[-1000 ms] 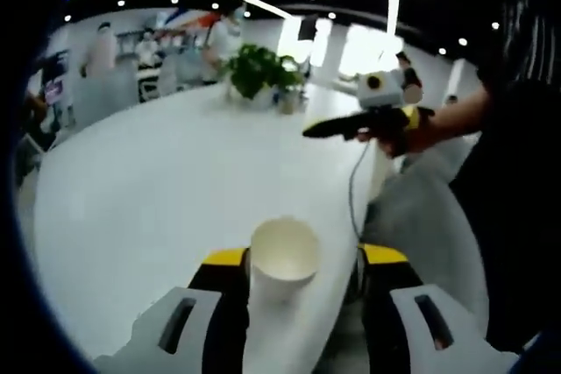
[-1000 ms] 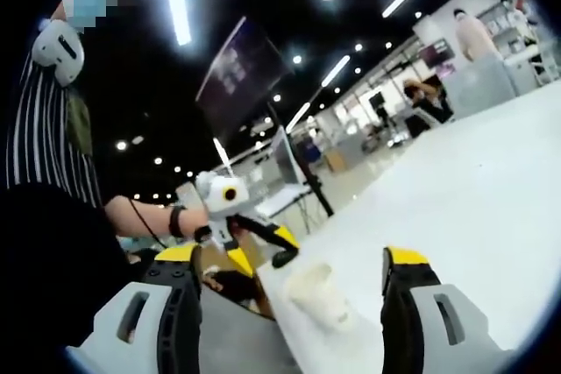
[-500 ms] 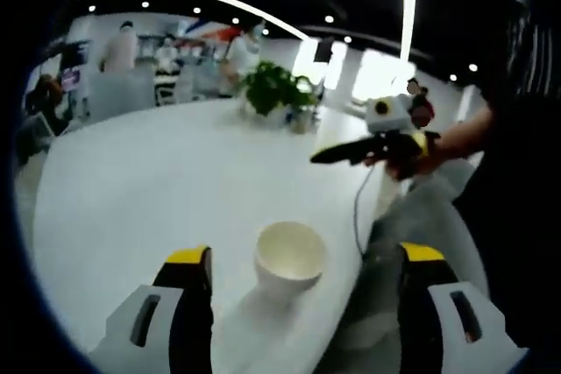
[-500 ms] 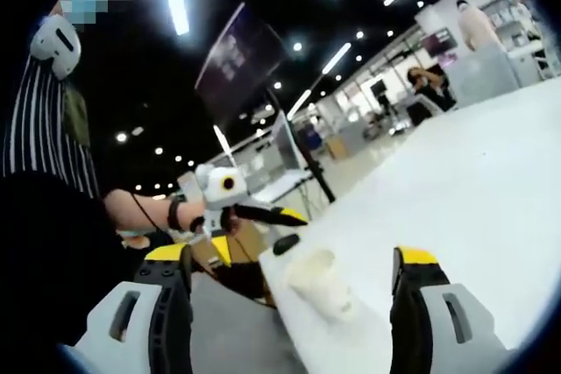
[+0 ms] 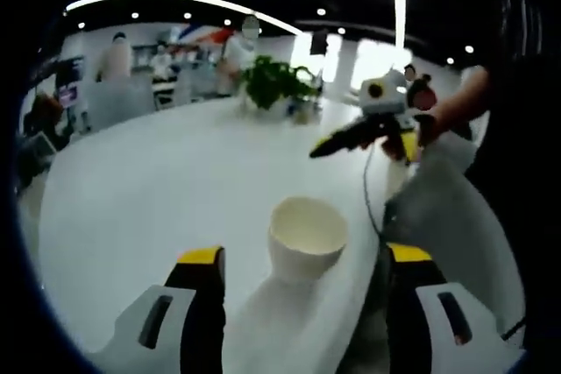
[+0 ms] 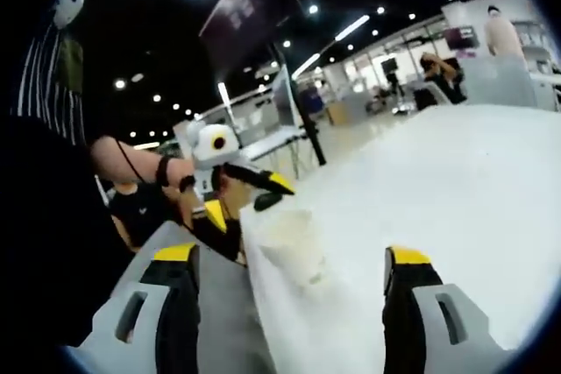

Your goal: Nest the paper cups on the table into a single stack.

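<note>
In the left gripper view we had our left tool (image 5: 301, 282) spread wide, its two yellow-tipped jaws standing well apart with nothing pinched between them. The paper cup (image 5: 307, 239) stood upright on the white counter (image 5: 149, 190), mouth up, just ahead of the jaws and between their lines, near the counter's edge on the view's right, touching neither jaw. Beyond it, at the right of that view, our right tool (image 5: 317, 151) hung above the counter's edge, held in a hand (image 5: 427, 124); from that angle its dark jaws ran together to a point and we could not tell their gap there. In the right gripper view the answer was clear: our right tool (image 6: 290, 279) was also wide open and holding nothing. The same cup (image 6: 289, 243) showed pale and blurred on the counter (image 6: 438, 181) ahead of those jaws, close to the edge. Just behind it there our left tool (image 6: 261, 192) sat close by the cup, gripped by a hand (image 6: 188, 192). A green plant (image 5: 279, 85) stood far back on the counter, and people (image 5: 114, 57) were beyond it in the bright room.
</note>
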{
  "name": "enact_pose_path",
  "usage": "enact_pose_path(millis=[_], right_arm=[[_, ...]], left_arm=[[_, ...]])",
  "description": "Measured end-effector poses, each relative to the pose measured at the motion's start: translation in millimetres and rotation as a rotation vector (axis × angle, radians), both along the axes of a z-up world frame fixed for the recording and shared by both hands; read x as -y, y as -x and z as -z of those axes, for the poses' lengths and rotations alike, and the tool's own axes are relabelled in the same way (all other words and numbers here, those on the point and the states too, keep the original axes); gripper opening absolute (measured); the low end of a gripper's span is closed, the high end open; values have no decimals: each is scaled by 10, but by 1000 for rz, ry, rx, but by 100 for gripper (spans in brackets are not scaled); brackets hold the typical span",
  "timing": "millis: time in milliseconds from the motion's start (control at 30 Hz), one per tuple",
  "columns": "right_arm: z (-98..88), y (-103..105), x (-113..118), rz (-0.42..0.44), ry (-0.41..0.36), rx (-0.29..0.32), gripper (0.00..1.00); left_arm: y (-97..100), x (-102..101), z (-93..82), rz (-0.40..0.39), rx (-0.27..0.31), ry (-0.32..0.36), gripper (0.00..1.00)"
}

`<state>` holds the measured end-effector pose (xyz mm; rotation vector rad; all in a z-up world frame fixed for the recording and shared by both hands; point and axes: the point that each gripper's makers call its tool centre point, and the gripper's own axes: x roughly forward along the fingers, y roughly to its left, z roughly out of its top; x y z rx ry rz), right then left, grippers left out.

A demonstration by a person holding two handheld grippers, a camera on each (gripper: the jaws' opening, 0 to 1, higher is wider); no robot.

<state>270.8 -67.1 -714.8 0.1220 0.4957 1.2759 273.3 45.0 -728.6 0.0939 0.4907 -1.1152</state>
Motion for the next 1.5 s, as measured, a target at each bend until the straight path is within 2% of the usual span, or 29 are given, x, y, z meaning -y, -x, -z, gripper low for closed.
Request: enact_pose_path(millis=[100,167,333,400,500,767,1000,1133,1500], right_arm=[[174,48,-41,-40,67,30,82],[230,62,-82,-48,79,30,81],[418,79,-193,-72,121,19,80],[493,85,-221,-98,150,35,79],[594,81,-278,-143,194,72,78],[703,-2,-451,-209,212,81,71],[776,-34,-582,-294,253,135,64],[807,-42,-599,-304,255,133,60],[863,-32,-671,-334,257,140,52]], left_arm=[[13,14,101,14,0,-20,73],[73,33,189,50,1,-42,70],[83,57,333,68,26,-56,66],[69,60,379,86,68,-74,63],[53,75,430,88,57,-82,60],[-36,59,475,100,55,-109,55],[-83,114,534,135,69,-124,53],[-67,138,589,146,46,-133,53],[-76,139,606,151,43,-133,51]])
